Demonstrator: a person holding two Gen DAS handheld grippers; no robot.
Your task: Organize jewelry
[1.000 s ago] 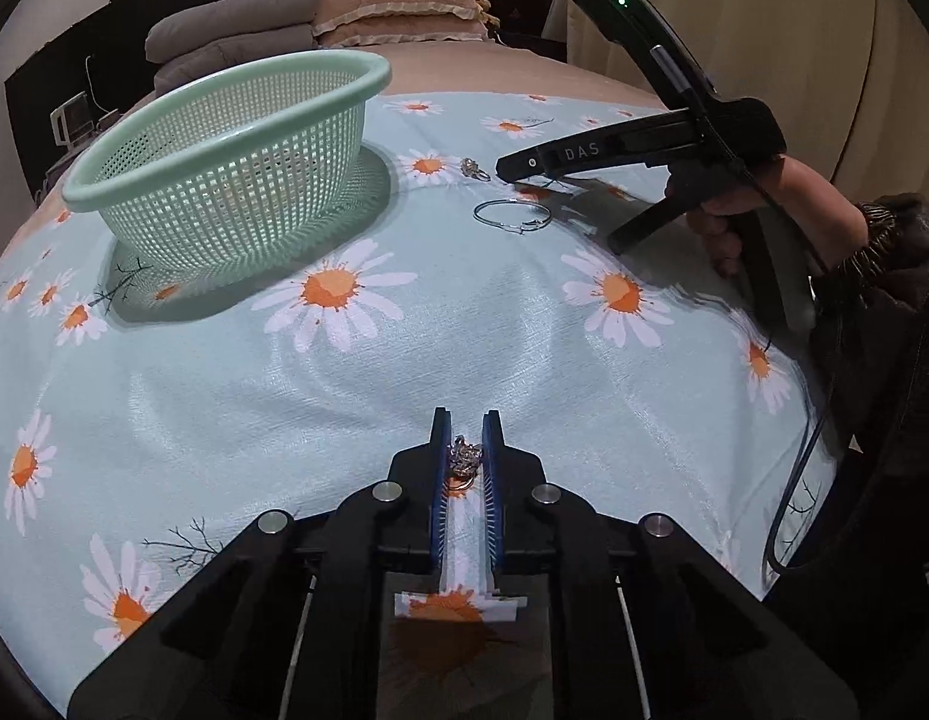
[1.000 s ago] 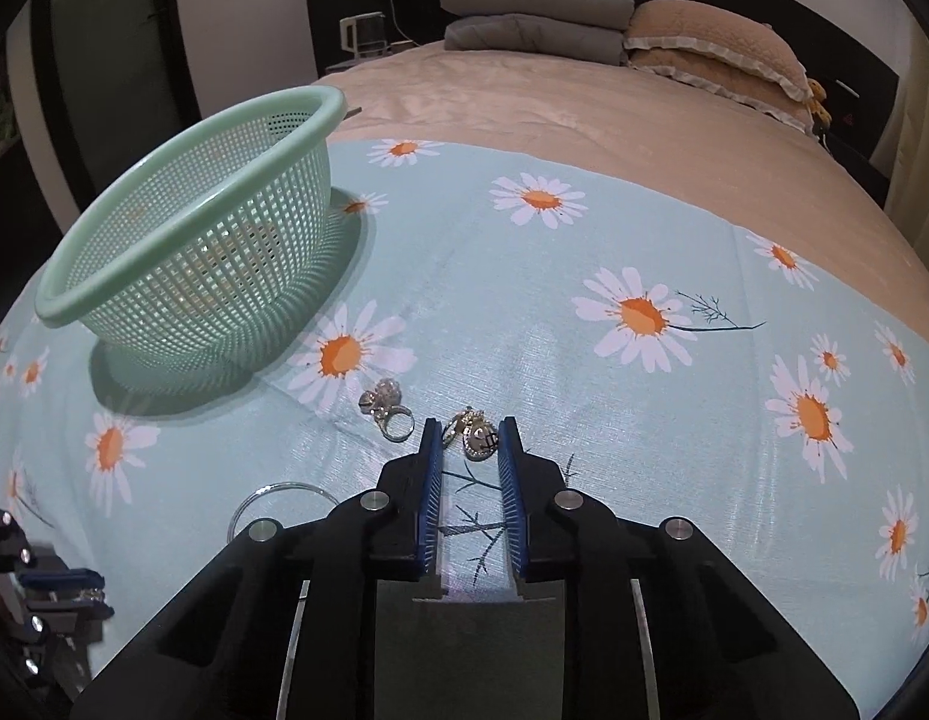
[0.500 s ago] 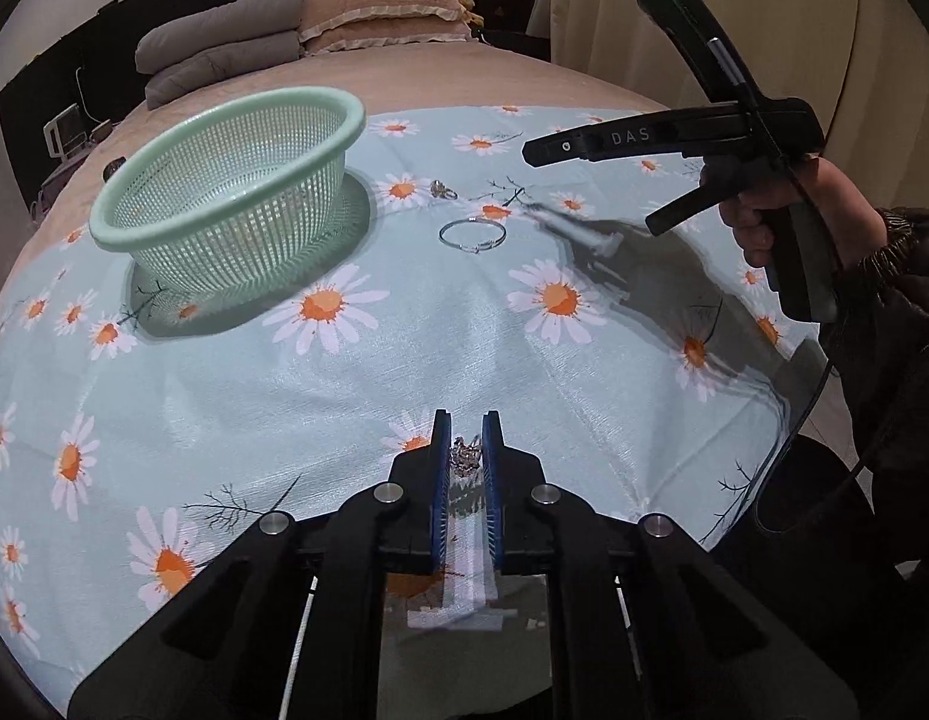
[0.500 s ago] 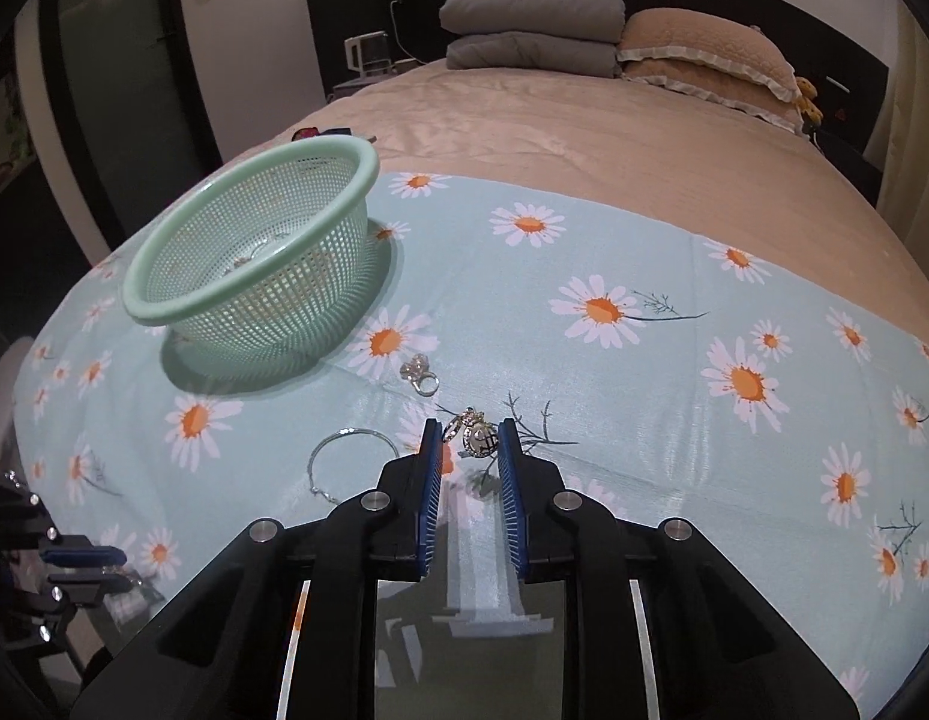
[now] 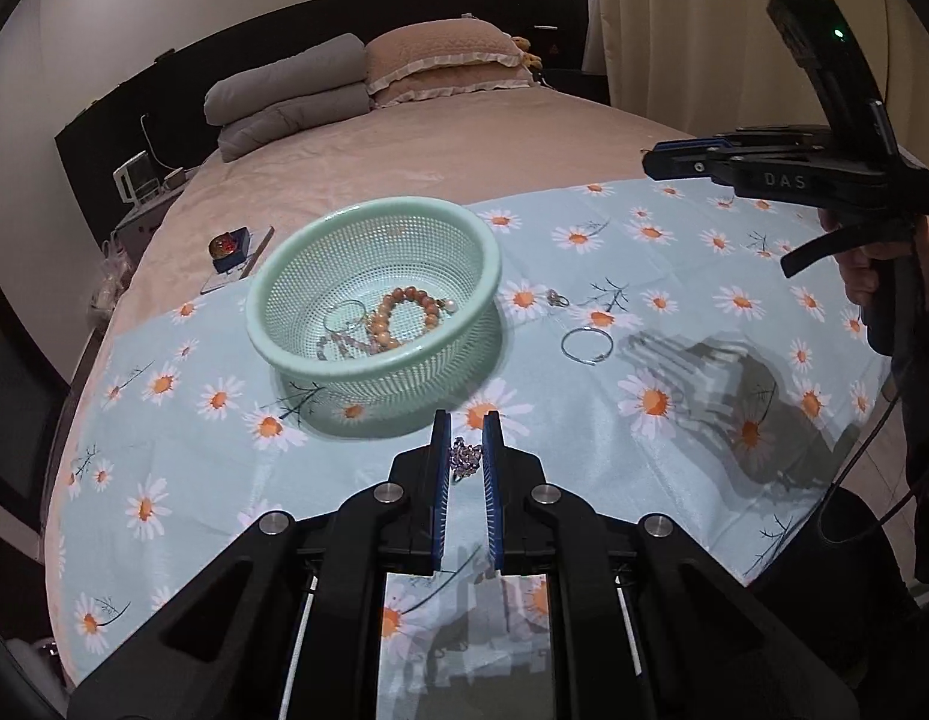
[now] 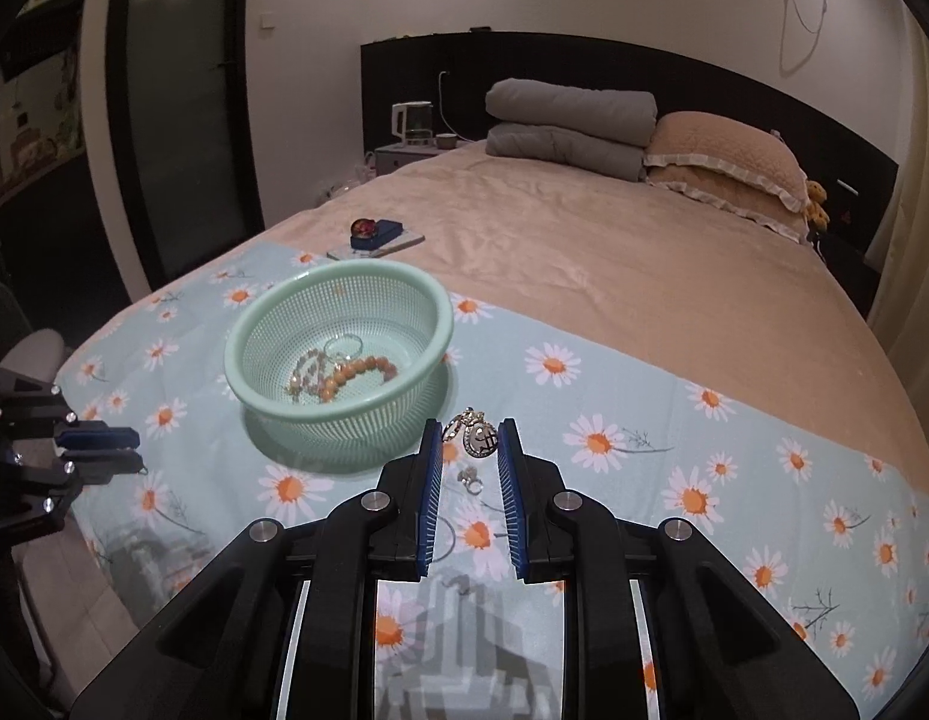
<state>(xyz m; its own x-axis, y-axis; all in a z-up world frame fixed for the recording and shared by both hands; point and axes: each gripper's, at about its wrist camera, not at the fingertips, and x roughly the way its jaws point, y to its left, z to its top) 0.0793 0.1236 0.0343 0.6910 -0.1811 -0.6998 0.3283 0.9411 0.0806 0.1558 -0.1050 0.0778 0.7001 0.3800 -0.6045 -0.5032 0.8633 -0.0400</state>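
Observation:
A green mesh basket (image 5: 320,276) (image 6: 266,324) sits on the daisy cloth and holds a bead bracelet (image 5: 404,315) and other jewelry. My left gripper (image 5: 466,459) is shut on a small silver jewelry piece (image 5: 464,457), held high above the cloth in front of the basket. My right gripper (image 6: 469,441) is shut on a round silver pendant (image 6: 481,439), also raised, beside the basket; it also shows in the left wrist view (image 5: 662,159). A silver bangle (image 5: 586,345) and a ring (image 5: 557,299) lie on the cloth right of the basket.
The daisy cloth (image 5: 674,276) covers the foot of a beige bed. A small blue box on a book (image 6: 377,237) lies behind the basket. Pillows and a folded blanket (image 6: 572,120) are at the headboard. The bed edge drops off at the left.
Both grippers have risen well above the cloth with their pieces still held, so the inside of the basket now shows. The bangle and ring stay on the cloth.

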